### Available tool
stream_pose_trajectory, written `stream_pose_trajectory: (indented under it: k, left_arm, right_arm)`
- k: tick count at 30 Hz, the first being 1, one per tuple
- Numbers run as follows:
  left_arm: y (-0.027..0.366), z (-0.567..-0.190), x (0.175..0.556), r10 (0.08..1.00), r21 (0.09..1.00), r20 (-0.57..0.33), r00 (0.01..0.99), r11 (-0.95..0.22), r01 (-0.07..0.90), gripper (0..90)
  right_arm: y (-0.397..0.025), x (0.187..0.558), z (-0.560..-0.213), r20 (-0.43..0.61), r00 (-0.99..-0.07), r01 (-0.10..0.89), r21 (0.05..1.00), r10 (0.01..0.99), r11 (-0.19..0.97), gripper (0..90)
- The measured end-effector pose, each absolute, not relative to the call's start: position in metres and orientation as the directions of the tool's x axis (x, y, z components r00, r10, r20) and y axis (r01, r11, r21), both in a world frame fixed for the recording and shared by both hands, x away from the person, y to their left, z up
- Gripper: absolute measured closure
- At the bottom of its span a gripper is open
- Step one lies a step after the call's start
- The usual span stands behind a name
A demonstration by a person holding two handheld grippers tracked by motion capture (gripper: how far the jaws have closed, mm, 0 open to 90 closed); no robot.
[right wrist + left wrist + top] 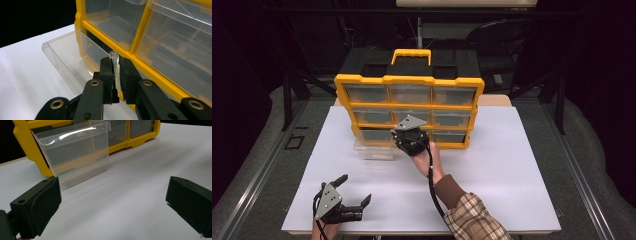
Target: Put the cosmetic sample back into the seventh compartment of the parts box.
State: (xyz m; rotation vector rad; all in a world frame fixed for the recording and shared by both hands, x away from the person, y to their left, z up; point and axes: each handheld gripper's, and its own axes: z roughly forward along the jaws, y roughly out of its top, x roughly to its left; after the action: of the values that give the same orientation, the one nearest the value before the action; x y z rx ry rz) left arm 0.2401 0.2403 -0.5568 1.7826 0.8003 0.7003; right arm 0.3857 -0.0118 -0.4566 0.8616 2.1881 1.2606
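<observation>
A small clear tube [115, 65], possibly a pipette tip or vial, too thin to identify with confidence, stood pinched upright between the closed jaws of the right gripper [115, 75]. It was held just in front of the yellow organizer [409, 111], beside the pulled-out clear drawer [67, 62] at the cabinet's bottom left. In the high view the right gripper [410, 137] sat against the lowest row of drawers, the person's hand [428, 161] and plaid sleeve [472, 217] reaching in from below. The drawer [373, 149] stuck out onto the white tabletop [492, 170]. The left gripper [343, 202] rested near the table's front edge, well apart from the organizer, its jaws spread wide with nothing between them; its own view looked toward the drawer [75, 152] across bare table.
</observation>
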Motion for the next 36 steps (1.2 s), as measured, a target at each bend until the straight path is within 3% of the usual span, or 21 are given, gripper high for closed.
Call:
stream_pose_trajectory:
  k: [36]
  left_arm:
    - [0.241,-0.557,0.240,0.788,0.946,0.087,0.609,-0.257,0.196,0.0]
  right_arm:
    - [0.021,0.394,-0.455,-0.085,-0.730,0.282,0.866,0.678,0.413,81.0]
